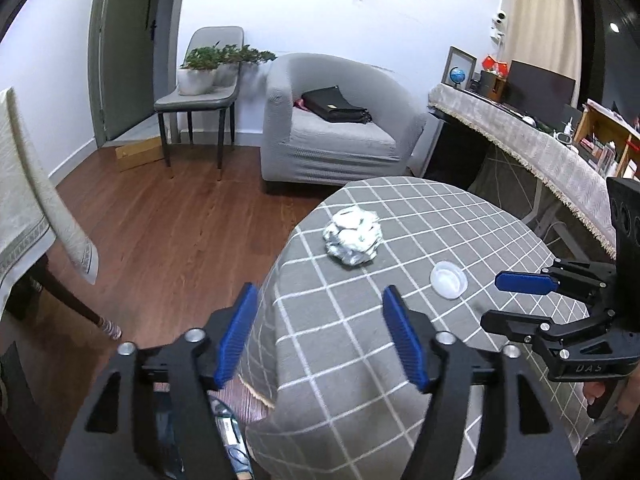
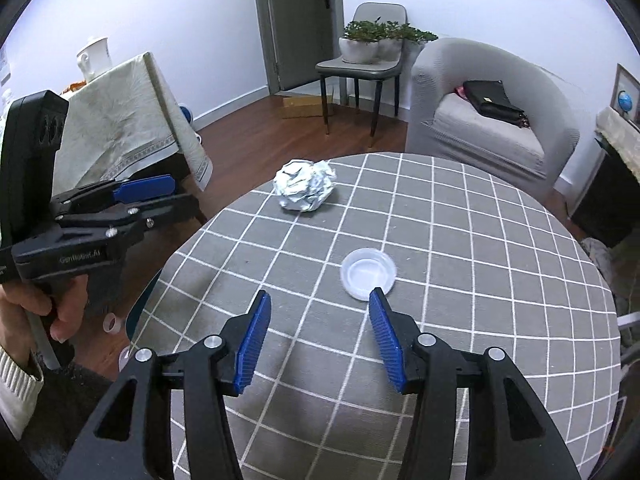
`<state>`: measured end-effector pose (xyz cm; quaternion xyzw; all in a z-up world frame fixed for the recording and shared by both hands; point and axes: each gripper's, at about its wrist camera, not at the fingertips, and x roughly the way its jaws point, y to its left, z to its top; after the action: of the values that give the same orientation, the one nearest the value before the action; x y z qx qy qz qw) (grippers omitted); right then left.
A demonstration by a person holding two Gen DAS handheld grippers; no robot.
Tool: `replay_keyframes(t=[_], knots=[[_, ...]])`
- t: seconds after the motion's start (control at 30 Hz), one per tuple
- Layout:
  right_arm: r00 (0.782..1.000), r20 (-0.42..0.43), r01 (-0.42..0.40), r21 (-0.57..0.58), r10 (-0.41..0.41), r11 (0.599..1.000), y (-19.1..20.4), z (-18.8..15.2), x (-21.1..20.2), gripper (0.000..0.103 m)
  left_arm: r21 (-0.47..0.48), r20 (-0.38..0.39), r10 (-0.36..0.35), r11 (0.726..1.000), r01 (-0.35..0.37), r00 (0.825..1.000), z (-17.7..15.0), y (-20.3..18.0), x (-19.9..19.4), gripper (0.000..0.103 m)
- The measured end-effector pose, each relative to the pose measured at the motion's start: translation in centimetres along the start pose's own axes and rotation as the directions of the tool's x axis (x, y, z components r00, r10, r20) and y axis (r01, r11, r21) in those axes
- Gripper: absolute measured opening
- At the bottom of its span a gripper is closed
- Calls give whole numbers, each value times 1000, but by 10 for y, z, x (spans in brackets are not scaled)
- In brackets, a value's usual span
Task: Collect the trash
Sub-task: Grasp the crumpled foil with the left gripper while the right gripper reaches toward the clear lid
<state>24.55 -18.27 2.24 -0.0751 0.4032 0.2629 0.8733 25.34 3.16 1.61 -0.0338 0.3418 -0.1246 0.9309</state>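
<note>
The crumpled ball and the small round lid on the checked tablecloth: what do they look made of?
Crumpled ball: probably foil or foil-lined wrapper; silvery, shiny, with sharp creases and faint print. It could be glossy paper.
Round lid: thin translucent plastic, smooth and milky, with a raised rim; the cloth's grey shows faintly through.
Tablecloth: woven fabric, matte, draping in folds at the table's edge.

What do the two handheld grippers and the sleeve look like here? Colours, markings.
Both are black plastic scissor-linkage grippers with silver pivot bolts and ribbed blue finger pads. The left gripper has pale "GenRobot.AI" lettering on its body and a pistol-style handle below. The right gripper looks the same build, with faint embossed letters on its body in the left wrist view. The sleeve has a cream ribbed knit cuff.
</note>
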Motion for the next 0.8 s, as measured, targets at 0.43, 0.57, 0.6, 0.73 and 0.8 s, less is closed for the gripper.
replay_keyframes(t=[0.43,0.57,0.6,0.73,0.8], knots=[[999,1,43,54,-43,998,-25,3,14,74,78,-48,-25,997,29,999,29,-27,47,79],[999,-13,47,80,-46,996,-36,0,19,74,75,-69,-33,996,38,997,34,-26,60,79],[999,-17,48,85,-47,995,-39,-1,20,74,78,-72,-33,996,38,997,35,-27,63,79],[999,-27,45,106,-42,993,-49,-5,24,75,90,-89,-35,995,43,995,41,-29,75,79],[999,-30,43,112,-40,993,-50,-5,25,75,99,-102,-32,994,42,994,43,-31,84,79]])
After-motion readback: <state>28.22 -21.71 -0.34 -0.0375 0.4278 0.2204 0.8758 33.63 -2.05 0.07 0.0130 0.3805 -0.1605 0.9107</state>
